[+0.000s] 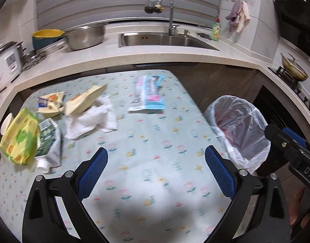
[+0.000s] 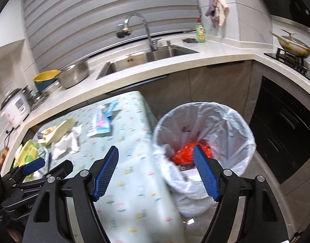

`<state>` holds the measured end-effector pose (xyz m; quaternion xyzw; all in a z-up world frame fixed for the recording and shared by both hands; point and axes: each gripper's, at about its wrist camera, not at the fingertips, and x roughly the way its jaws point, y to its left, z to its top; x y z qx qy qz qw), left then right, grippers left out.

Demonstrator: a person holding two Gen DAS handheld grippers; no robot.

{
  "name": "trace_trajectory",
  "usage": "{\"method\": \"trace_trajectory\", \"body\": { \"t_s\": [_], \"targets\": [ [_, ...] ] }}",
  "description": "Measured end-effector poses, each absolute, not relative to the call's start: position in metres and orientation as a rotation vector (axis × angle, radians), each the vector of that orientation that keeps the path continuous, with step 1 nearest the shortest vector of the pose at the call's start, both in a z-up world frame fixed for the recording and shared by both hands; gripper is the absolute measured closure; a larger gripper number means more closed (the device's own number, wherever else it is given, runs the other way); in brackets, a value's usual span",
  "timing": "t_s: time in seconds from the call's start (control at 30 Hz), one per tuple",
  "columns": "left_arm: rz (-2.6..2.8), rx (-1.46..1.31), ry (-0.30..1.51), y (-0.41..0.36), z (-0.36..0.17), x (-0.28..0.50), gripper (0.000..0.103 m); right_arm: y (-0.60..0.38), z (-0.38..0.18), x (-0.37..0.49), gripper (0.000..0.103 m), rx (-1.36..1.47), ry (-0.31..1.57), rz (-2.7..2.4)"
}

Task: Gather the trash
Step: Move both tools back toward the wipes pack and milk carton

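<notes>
A table with a patterned pale-green cloth [image 1: 146,141] carries trash: a blue and pink wrapper [image 1: 147,93], a crumpled white tissue [image 1: 92,119], a beige carton [image 1: 85,101], a small torn carton [image 1: 50,102], a yellow-green packet [image 1: 20,135] and a green and white wrapper [image 1: 48,141]. A bin with a clear liner [image 2: 205,139] stands right of the table with a red wrapper [image 2: 185,151] inside. My left gripper [image 1: 156,173] is open and empty over the table's near part. My right gripper [image 2: 156,172] is open and empty above the bin's left rim.
A kitchen counter [image 1: 134,56] runs behind the table with a sink [image 1: 165,39], steel bowl [image 1: 85,36], yellow bowl [image 1: 46,37] and rice cooker [image 1: 6,60]. A stove with a pan [image 2: 292,46] stands at the right. Dark cabinets [image 2: 286,129] stand behind the bin.
</notes>
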<state>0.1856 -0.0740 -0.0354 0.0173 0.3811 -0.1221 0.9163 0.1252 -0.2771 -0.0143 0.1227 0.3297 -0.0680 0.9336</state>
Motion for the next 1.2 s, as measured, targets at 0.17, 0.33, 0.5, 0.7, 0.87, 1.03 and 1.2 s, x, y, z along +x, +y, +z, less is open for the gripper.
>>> {"method": "trace_trajectory", "body": {
  "t_s": [0.17,0.33,0.5,0.7,0.87,1.03,1.2],
  "targets": [
    [-0.181,-0.006,0.801,-0.024,-0.039,0.18,0.01,-0.239,-0.013,0.125,0.029,0.243,0.687,-0.09],
    [-0.111,-0.029,0.814,0.023,-0.046,0.173,0.01,-0.202,-0.02,0.126,0.029,0.232,0.716,-0.046],
    [-0.037,-0.066,0.826,0.069,-0.055,0.166,0.01,-0.164,-0.027,0.127,0.029,0.212,0.744,0.002],
    [0.04,-0.112,0.834,0.119,-0.06,0.163,0.01,-0.122,-0.034,0.132,0.029,0.184,0.769,0.056],
    [0.091,-0.14,0.84,0.157,-0.065,0.165,0.01,-0.085,-0.042,0.14,0.029,0.168,0.795,0.104],
    [0.125,-0.183,0.839,0.191,-0.07,0.167,0.01,-0.043,-0.052,0.152,0.029,0.117,0.828,0.158],
    [0.154,-0.214,0.831,0.217,-0.074,0.173,0.007,0.001,-0.065,0.169,0.029,0.069,0.851,0.212]
  ]
}}
